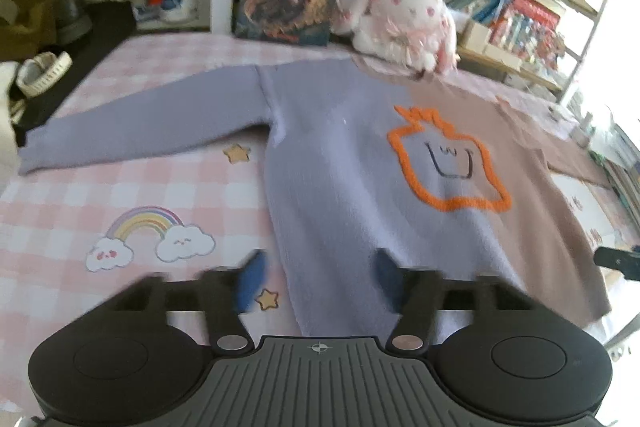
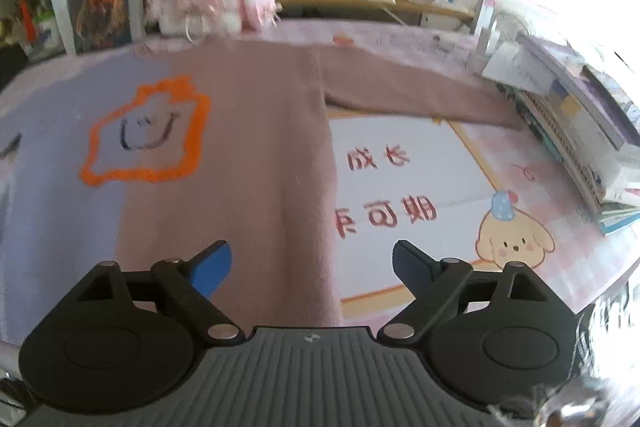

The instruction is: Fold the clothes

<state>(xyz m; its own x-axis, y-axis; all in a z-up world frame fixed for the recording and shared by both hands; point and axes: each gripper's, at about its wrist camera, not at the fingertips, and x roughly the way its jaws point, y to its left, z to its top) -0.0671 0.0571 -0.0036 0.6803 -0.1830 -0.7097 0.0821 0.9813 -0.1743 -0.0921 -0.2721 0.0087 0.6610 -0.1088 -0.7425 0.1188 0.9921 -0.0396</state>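
The sweater [image 1: 352, 163] is lying flat mid-table [image 1: 60, 195], sleeves spread toward both side edges. The left gripper [image 1: 318, 277] and right gripper [image 2: 312, 267] are hovering released over its hem.

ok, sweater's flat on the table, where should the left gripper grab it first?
Take the lavender sleeve near its cuff, coming from the outer left. The sweater lies spread flat with that sleeve stretched sideways, so its free end lifts easily to fold inward. The left gripper is open over the hem.
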